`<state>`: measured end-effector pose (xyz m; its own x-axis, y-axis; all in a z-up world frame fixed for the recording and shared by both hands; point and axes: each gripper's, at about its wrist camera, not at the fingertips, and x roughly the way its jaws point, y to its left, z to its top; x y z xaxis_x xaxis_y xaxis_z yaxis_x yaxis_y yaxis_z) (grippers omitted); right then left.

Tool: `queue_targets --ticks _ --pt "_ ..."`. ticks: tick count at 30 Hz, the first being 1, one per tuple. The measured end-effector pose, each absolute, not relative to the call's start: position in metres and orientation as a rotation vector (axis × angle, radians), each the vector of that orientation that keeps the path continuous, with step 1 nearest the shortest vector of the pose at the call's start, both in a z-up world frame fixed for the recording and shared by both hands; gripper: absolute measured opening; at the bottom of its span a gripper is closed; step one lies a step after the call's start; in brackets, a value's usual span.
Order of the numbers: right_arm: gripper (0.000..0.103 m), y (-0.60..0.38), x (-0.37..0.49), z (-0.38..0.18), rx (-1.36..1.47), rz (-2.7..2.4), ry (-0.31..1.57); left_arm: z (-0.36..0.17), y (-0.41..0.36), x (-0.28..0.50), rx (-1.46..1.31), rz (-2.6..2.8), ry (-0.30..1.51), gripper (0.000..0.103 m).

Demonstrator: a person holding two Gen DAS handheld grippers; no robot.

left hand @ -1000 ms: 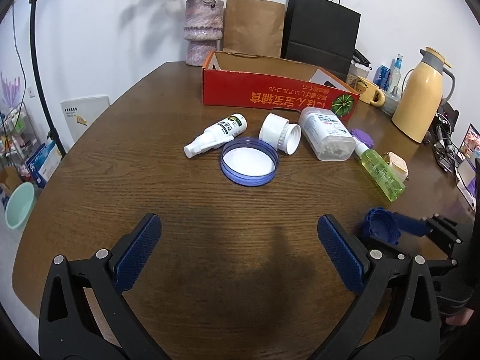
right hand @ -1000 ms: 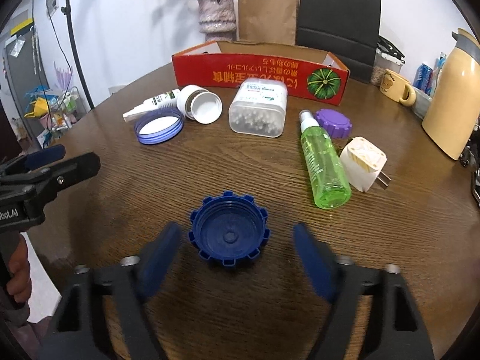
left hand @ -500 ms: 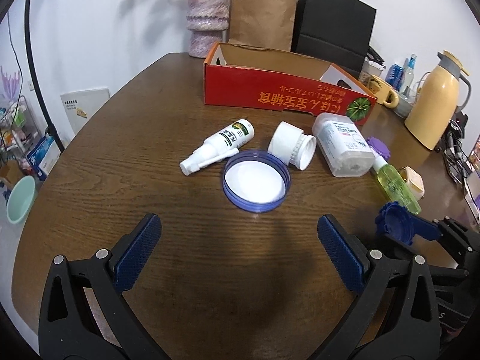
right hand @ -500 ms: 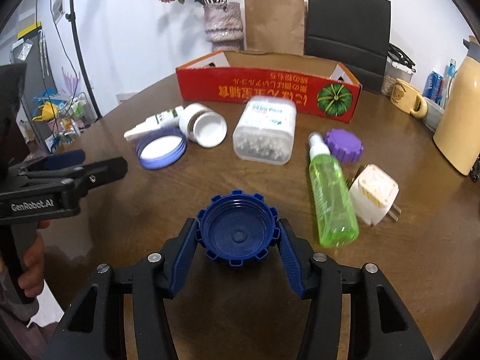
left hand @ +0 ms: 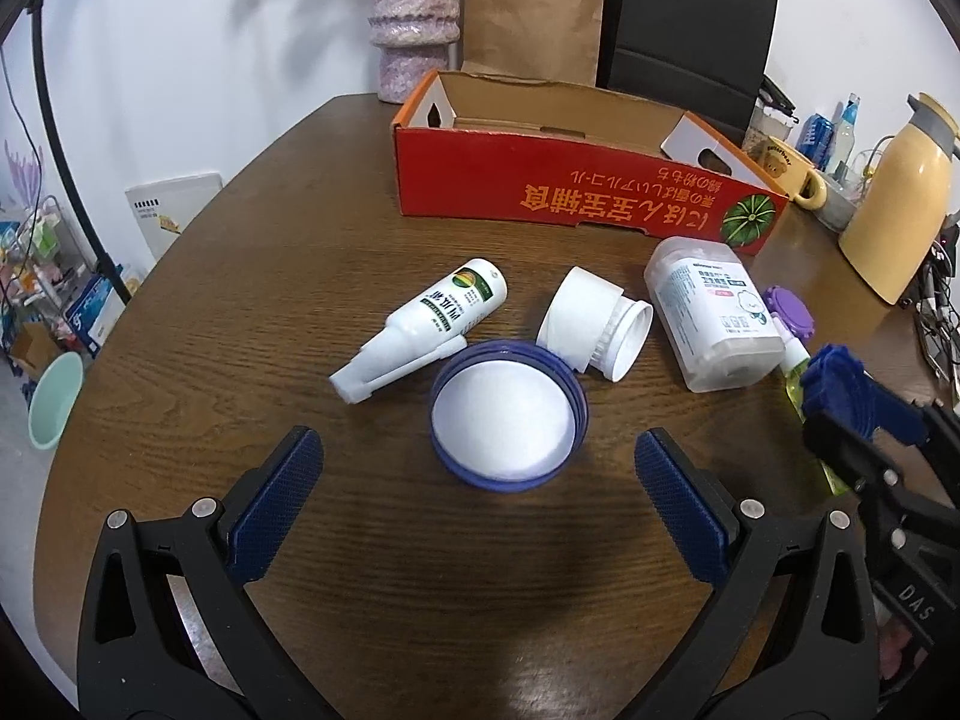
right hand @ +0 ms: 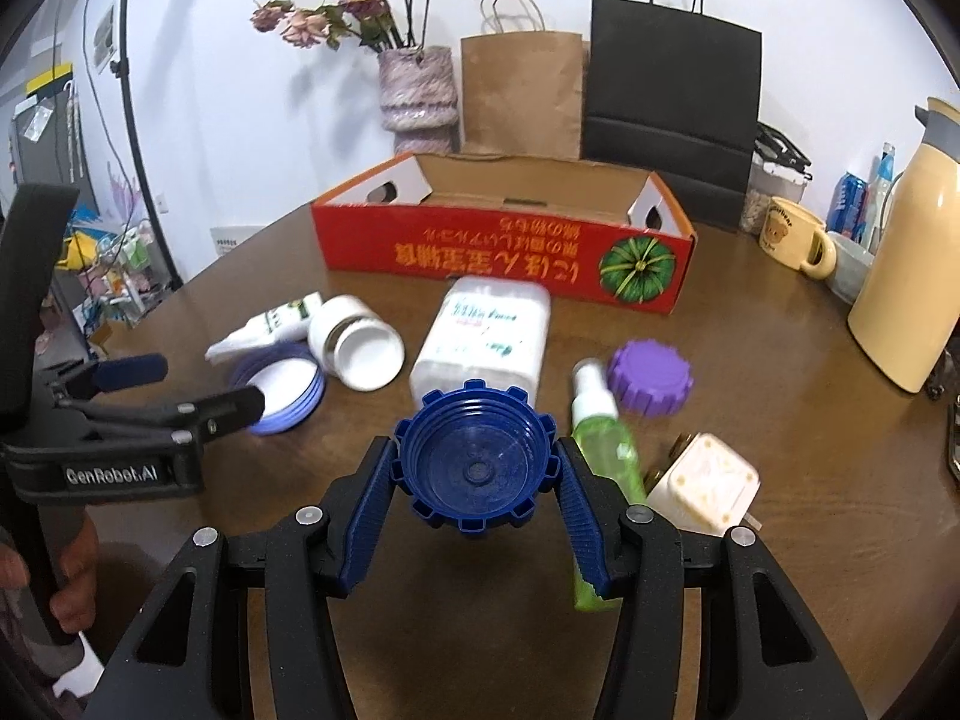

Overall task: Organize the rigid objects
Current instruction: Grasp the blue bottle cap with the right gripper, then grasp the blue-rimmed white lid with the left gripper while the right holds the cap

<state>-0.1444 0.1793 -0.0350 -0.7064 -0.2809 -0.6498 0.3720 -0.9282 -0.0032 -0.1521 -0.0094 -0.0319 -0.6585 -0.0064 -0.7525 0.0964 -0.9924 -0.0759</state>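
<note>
Brown wood grain covers the round table (left hand: 198, 324), which stands before a white wall with a vase of dried flowers (right hand: 417, 90), a brown paper bag (right hand: 522, 93) and a black paper bag (right hand: 672, 96) at the back. On the left of the spread, a white spray bottle (left hand: 429, 324) lies on its side just beside a blue-rimmed lid (left hand: 507, 420) that rests open side up. The left gripper (left hand: 480, 468) hovers low over the table with its jaws spread wide, the lid between and just ahead of them, nothing clasped. Next come a white jar (left hand: 594, 327) tipped on its side and a clear cotton-swab box (left hand: 711, 312), both in front of the long red cardboard box (right hand: 504, 246). Toward the middle of the right wrist view, the right gripper (right hand: 477, 480) is clamped on a dark blue notched cap (right hand: 477, 456), lifted clear of the table with its hollow facing the camera. Further right lie a green spray bottle (right hand: 600, 438), a purple cap (right hand: 651, 378) and a white plug adapter (right hand: 702, 483). A yellow mug (right hand: 792, 237) and a cream thermos (right hand: 912, 288) stand at the far right.
</note>
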Motion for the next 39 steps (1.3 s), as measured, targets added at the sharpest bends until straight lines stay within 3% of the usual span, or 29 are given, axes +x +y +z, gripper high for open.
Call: queue_targets --ticks 13,23,39 --pt "0.058 0.187 -0.165 -0.038 0.909 -2.657 0.144 -0.047 -0.003 -0.174 1.301 -2.744 0.165 0.093" --pt "0.058 0.188 -0.163 -0.039 0.889 -2.65 0.126 -0.053 -0.003 -0.177 1.326 -2.725 0.164 0.063" --pt "0.058 0.188 -0.155 -0.034 0.833 -2.665 0.131 -0.04 -0.003 -0.157 1.246 -2.772 0.168 0.063"
